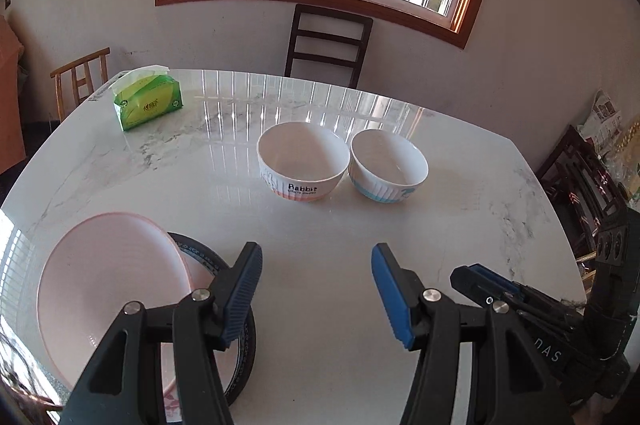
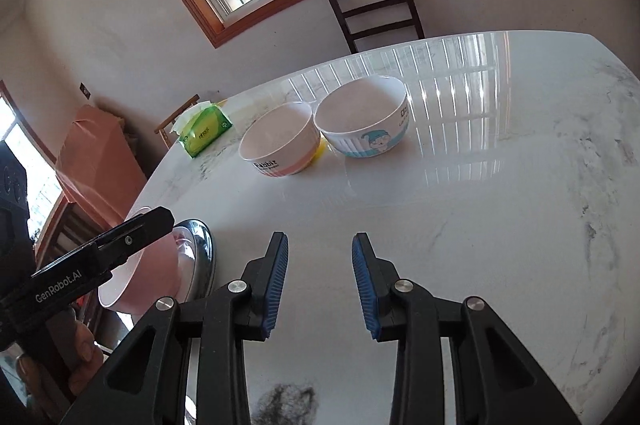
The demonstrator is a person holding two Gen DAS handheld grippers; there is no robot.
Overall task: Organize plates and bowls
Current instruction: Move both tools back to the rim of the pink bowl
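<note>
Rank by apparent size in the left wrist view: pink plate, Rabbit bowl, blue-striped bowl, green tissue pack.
1. Round pink plate, though nearest the camera.
2. White Rabbit bowl with pink base.
3. White blue-striped bowl, only slightly smaller.
4. Green tissue pack, farthest away.

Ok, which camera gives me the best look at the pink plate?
Left wrist view: the pink plate shows its whole face, leaning on a dark-rimmed plate. The right wrist view shows it only edge-on, partly behind the left claw.

Glossy marble table (image 1: 360, 225), glazed ceramic bowls (image 1: 303, 161), ribbed rubber claw pads (image 1: 244, 289).
</note>
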